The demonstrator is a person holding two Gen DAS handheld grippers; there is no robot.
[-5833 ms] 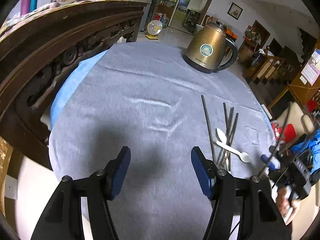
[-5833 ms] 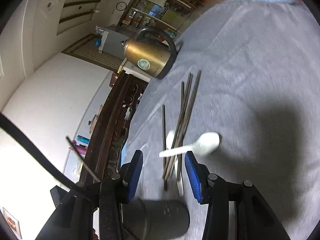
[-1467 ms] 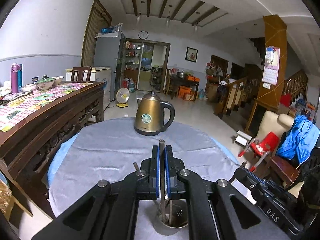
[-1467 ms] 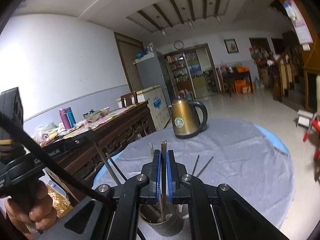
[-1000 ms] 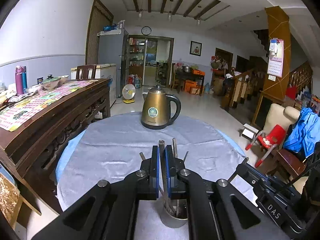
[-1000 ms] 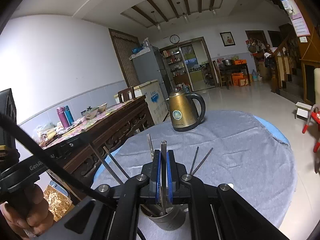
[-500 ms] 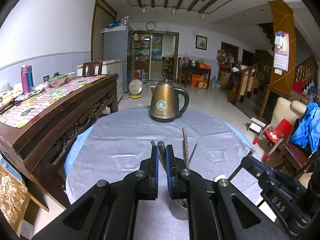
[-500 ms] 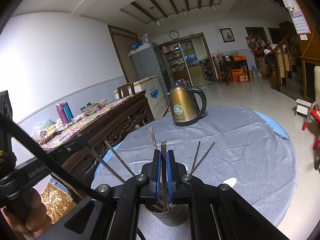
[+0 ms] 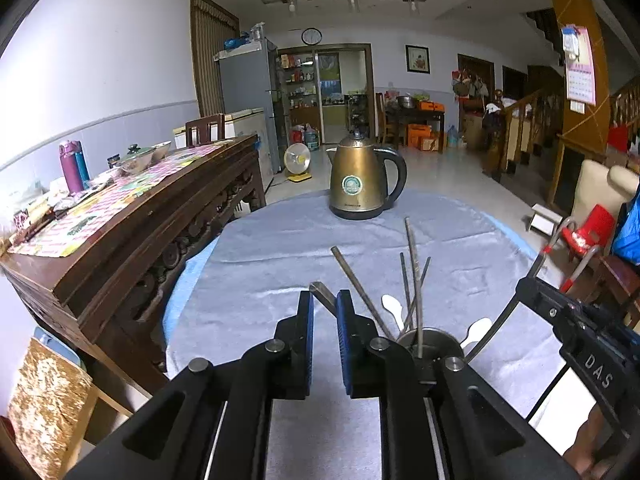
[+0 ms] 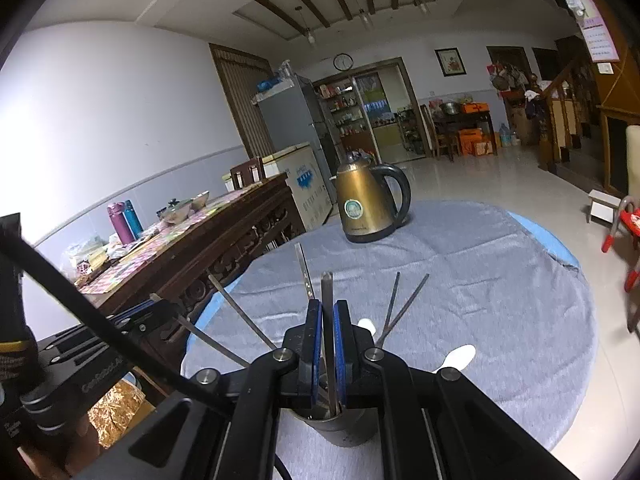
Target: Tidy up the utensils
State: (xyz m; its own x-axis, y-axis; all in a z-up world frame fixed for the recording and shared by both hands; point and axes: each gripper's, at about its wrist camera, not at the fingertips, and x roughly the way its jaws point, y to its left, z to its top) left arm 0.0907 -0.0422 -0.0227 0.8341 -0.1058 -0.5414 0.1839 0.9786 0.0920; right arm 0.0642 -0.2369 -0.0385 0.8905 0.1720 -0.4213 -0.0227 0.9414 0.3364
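Here the right hand-held gripper [image 10: 327,344] clasps a chopstick [image 10: 327,300].

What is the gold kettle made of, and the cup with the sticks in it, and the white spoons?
The kettle looks like brushed metal with a gold tint and soft shine; its black handle is probably plastic. The cup seems to be dull grey steel. The white spoons look smooth and glossy, either plastic or ceramic; I cannot tell which.

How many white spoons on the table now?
2. The far spoon lies on the cloth just behind the metal cup; the near spoon lies right of the cup. Others may be hidden inside the cup.
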